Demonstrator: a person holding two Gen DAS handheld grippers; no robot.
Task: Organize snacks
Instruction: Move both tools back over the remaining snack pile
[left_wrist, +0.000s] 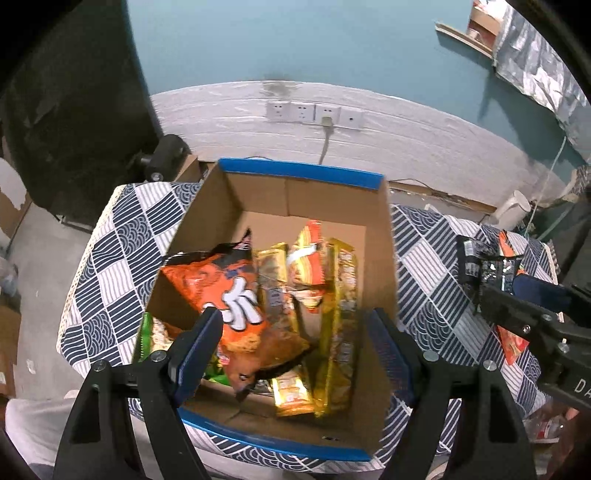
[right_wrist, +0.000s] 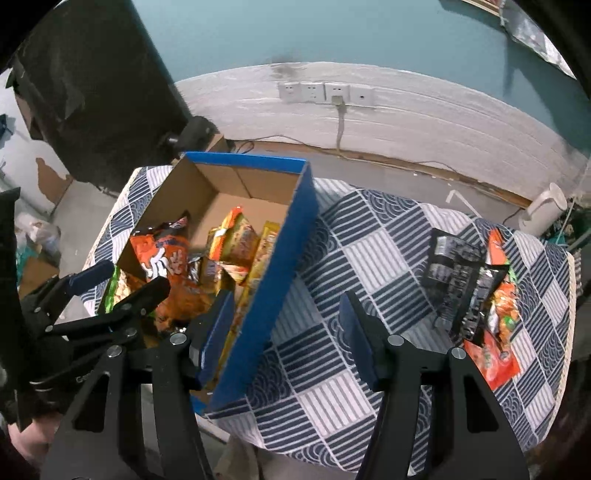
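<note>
The cardboard box (left_wrist: 295, 192) with blue edges sits in the middle of your left wrist view, on a surface (left_wrist: 122, 251) covered in a blue-and-white patterned cloth. Inside it lie snack packets: a large orange bag (left_wrist: 221, 288) on the left, yellow and gold packets (left_wrist: 332, 314) to its right, and a green packet (left_wrist: 147, 332) in the lower left corner.

Your left gripper (left_wrist: 295, 343) hangs above the box's near half. Its jaws stand wide apart, with nothing pressed between them.

In the right wrist view, your right gripper (right_wrist: 286, 328) sits at lower centre, straddling the box's blue right wall. Its jaws are parted and hold nothing.

To the right of the frame, well apart from the box, a black packet (right_wrist: 458, 280) and orange packets (right_wrist: 498, 321) lie loose on the cloth.

A row of wall sockets (right_wrist: 325, 92) shows at top centre.
</note>
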